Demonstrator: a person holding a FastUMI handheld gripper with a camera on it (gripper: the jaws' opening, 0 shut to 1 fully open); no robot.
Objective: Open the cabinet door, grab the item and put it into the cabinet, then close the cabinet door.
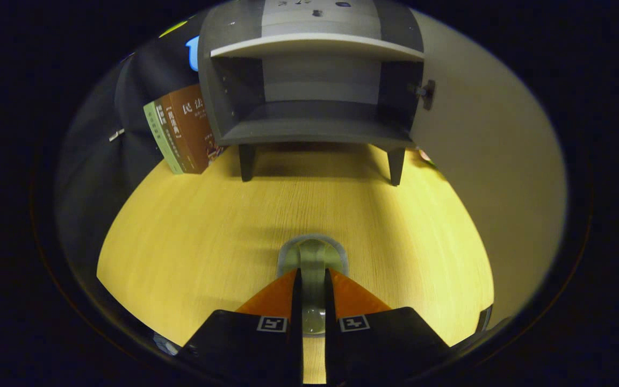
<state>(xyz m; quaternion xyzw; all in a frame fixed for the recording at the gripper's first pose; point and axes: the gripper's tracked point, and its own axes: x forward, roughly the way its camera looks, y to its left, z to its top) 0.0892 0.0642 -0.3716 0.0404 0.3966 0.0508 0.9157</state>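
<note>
Grey-painted wood is what we're aiming at — the little cabinet (312, 97) stands on dark legs at the far side of the yellow wood-grain bench (191, 231), and its door (492, 161) is already swung wide open to the right, handle (426, 94) poking out near the opening. So step one looks done to us.

Step two looks sorted too: the gripper (312, 282) has its fingers squeezed in on the item (312, 258), a pale greenish rounded thing — can't really say what it is, maybe a cup or small holder seen from an odd angle. It sits right between the fingers, its rounded end poking out just ahead of the tips, and both fingers seem to press its sides. It's over the bench, well short of the cabinet.

What's left, as we read it: carry it forward, set it in the lower compartment, let go, back out, then swing the door shut.

As for what's inside: the lower compartment looks empty, just bare grey floor and back panel. The shelf above it we can barely see. A couple of books (180, 134) lean just left of the cabinet, outside it.
</note>
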